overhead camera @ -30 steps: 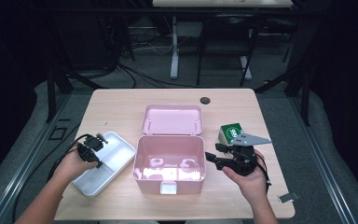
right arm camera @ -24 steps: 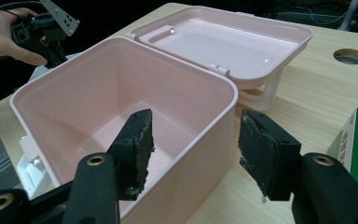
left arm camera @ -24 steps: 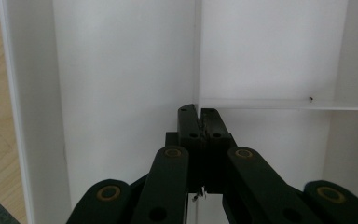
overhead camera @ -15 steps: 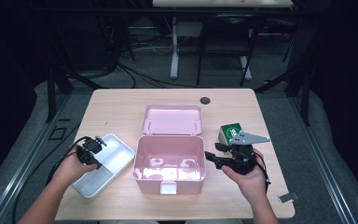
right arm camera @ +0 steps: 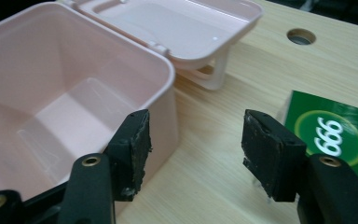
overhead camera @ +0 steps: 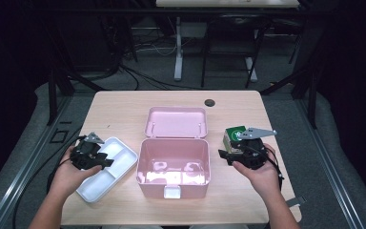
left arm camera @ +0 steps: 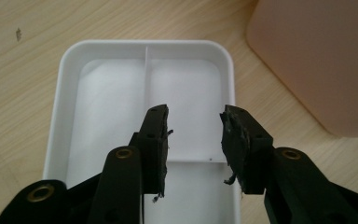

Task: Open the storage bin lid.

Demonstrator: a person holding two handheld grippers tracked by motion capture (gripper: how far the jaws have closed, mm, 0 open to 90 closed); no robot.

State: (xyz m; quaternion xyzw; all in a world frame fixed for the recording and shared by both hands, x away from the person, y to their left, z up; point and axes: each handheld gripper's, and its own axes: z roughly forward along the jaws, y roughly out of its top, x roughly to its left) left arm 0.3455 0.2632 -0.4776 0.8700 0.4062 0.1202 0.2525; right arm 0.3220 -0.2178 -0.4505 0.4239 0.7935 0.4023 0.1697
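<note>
While drawing the left gripper [left arm camera: 193, 114] up off the white tray [left arm camera: 112, 93], keep the lift straight and unhurried, so that neither of the fingers [left arm camera: 156, 135] catches the thin divider or the raised rim. Just spread apart, with nothing between the pads and no touch on the plastic. Leave the tray as it lies: flat on the bench [overhead camera: 124, 109], set at an angle, just left of the open pink box [overhead camera: 173, 141], empty as far as can be seen. Avoid nudging it toward the box wall on the way out.

Left hand wrapped around the gripper body, forearm in from the lower left, fingers tipped down over the tray's floor and aimed toward its far end.

Hold the right gripper [right arm camera: 196, 121] quiet meanwhile: low over the bench, roughly level, pointed across at the pink box's right wall, released as well, gripping nothing. Mind the green carton [right arm camera: 335, 130] just beyond its outer finger; turn toward it squarely before closing, not at a slant.
</note>
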